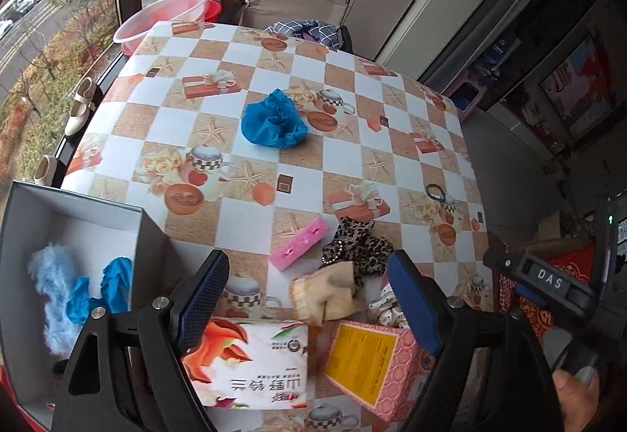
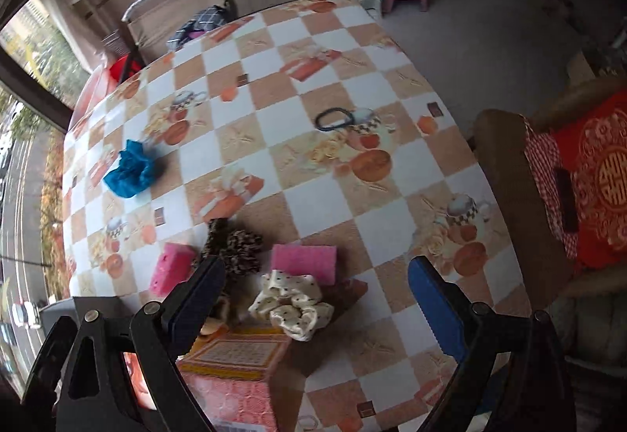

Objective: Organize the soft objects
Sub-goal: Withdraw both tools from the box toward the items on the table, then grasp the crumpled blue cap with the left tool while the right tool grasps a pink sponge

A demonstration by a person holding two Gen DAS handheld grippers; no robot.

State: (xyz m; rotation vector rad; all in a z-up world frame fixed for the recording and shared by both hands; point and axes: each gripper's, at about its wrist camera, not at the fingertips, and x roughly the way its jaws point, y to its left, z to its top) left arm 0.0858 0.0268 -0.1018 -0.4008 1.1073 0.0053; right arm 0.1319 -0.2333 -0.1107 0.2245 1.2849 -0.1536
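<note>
My left gripper (image 1: 309,294) is open and empty above the table's near edge. Ahead of it lie a beige cloth (image 1: 327,293), a leopard scrunchie (image 1: 358,244) and a pink sponge (image 1: 303,244). A blue shoe cover (image 1: 272,118) lies mid-table. A grey box (image 1: 23,220) at the left holds a fluffy light-blue piece (image 1: 53,283) and blue shoe covers (image 1: 100,287). My right gripper (image 2: 313,291) is open and empty over a cream dotted scrunchie (image 2: 292,304). The right wrist view shows two pink sponges (image 2: 305,261) (image 2: 170,267), the leopard scrunchie (image 2: 235,245), the blue shoe cover (image 2: 131,169) and a black hair tie (image 2: 333,118).
A tissue pack (image 1: 250,365) and a pink carton (image 1: 372,365) lie at the near edge. The checkered table (image 1: 301,79) has a folding chair (image 1: 301,0) and a pink basin (image 1: 164,16) behind it. A red-cushioned chair (image 2: 568,177) stands to the right.
</note>
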